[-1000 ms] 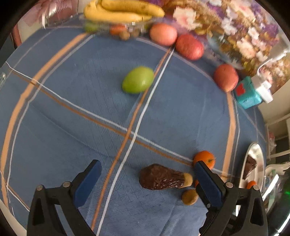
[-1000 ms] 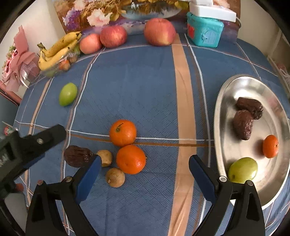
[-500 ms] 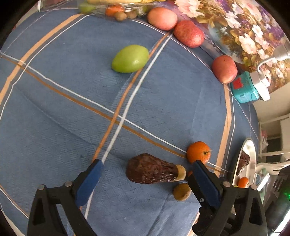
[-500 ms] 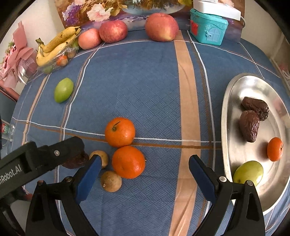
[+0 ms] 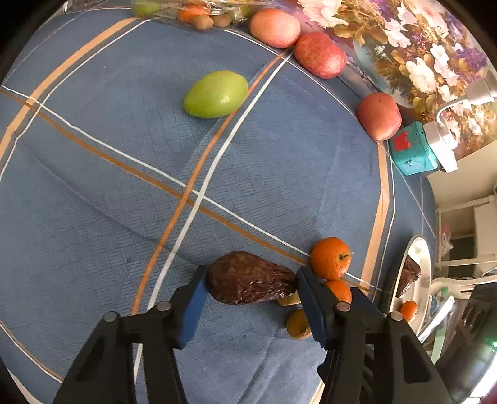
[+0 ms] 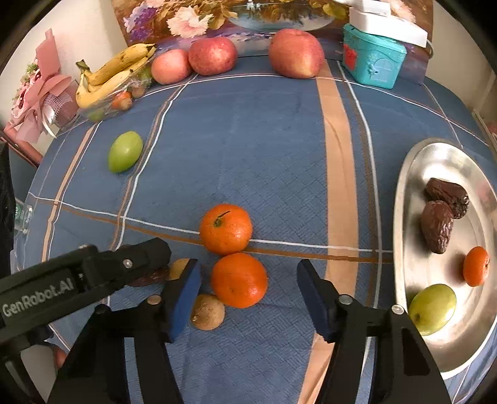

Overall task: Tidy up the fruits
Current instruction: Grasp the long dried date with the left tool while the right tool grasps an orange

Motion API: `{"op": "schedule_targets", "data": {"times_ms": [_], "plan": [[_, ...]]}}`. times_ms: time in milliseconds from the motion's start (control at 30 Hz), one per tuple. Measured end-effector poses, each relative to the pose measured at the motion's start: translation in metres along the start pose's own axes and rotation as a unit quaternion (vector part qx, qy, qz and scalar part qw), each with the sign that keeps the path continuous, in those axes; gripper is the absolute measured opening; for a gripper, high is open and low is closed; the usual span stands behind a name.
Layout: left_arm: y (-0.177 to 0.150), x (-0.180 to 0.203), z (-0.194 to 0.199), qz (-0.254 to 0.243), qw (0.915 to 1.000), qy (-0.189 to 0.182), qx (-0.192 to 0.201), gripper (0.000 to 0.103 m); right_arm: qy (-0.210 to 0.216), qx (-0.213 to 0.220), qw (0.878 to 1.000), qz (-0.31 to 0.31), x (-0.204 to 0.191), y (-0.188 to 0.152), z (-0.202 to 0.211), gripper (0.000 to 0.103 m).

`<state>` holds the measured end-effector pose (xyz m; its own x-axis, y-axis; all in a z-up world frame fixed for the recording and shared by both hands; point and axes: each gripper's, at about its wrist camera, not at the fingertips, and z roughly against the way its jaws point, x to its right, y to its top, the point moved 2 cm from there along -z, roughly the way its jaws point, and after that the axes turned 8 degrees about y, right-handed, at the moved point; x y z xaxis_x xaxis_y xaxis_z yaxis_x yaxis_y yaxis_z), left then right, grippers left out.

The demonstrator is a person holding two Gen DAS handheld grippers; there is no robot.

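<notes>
Blue checked cloth (image 6: 254,149) with orange and white stripes covered the table, and a flower painting (image 6: 248,12) stood along its far edge. On the cloth, the left gripper (image 5: 250,284) had its blue pads touching both ends of a wrinkled dark brown date (image 5: 248,281), though a firm clamp could not be confirmed. The right gripper (image 6: 247,284) was spread wide around the nearer round orange tangerine (image 6: 238,279), not touching it. A second orange tangerine (image 6: 225,228) touched that one from behind, and a small tan round fruit (image 6: 207,312) sat just beside it. An oval silver metal tray (image 6: 400,217) at the right held two dates, a small tangerine and a green fruit. Another green oval fruit (image 5: 216,94) lay well apart.
</notes>
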<state>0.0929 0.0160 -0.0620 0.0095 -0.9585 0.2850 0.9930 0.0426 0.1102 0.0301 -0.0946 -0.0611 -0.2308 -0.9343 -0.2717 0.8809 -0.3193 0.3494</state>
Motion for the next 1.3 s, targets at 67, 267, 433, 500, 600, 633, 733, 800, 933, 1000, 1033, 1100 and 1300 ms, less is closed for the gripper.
{"op": "schedule_targets", "data": {"times_ms": [67,267,433,500,600,633,733,800,933,1000,1033,1100,1300], "plan": [[0.001,0.003,-0.001,-0.001,1.0,0.001,0.001,0.06,0.001,-0.001,1.0,0.001,-0.001,0.0,-0.001,0.054],[0.002,-0.002,0.0,0.007,1.0,0.0,0.005,0.06,0.009,-0.007,1.0,0.0,-0.003,-0.001,-0.004,0.04],[0.006,-0.016,0.006,0.025,0.9996,0.005,0.013,0.06,0.011,-0.006,1.0,-0.001,-0.004,-0.001,-0.003,0.038],[0.009,-0.022,0.01,0.036,0.999,0.01,0.023,0.06,0.018,-0.006,1.0,-0.013,0.002,-0.001,-0.001,0.038],[0.013,-0.03,0.018,0.048,0.9981,0.012,0.037,0.06,0.011,0.003,1.0,-0.028,0.013,0.0,0.009,0.038],[0.014,-0.031,0.021,0.051,0.9977,0.012,0.043,0.06,0.013,0.007,0.999,-0.033,0.017,0.001,0.012,0.038],[0.017,-0.033,0.031,0.055,0.9966,0.012,0.059,0.06,0.021,0.021,0.999,-0.046,0.024,0.003,0.025,0.038],[0.018,-0.033,0.038,0.056,0.9958,0.009,0.071,0.06,0.023,0.034,0.998,-0.054,0.029,0.005,0.036,0.038],[0.02,-0.028,0.05,0.051,0.9945,0.0,0.092,0.06,0.019,0.058,0.996,-0.07,0.04,0.006,0.055,0.038],[0.018,-0.026,0.057,0.046,0.9938,-0.004,0.101,0.06,0.016,0.069,0.994,-0.079,0.046,0.007,0.063,0.038],[0.017,-0.023,0.059,0.042,0.9936,-0.005,0.105,0.06,0.012,0.073,0.994,-0.084,0.05,0.007,0.067,0.038],[0.017,-0.018,0.062,0.036,0.9931,-0.006,0.111,0.06,0.007,0.077,0.993,-0.091,0.056,0.007,0.07,0.038],[0.011,0.007,0.062,0.01,0.9935,-0.019,0.112,0.06,-0.011,0.092,0.986,-0.141,0.091,0.007,0.082,0.038]]}}
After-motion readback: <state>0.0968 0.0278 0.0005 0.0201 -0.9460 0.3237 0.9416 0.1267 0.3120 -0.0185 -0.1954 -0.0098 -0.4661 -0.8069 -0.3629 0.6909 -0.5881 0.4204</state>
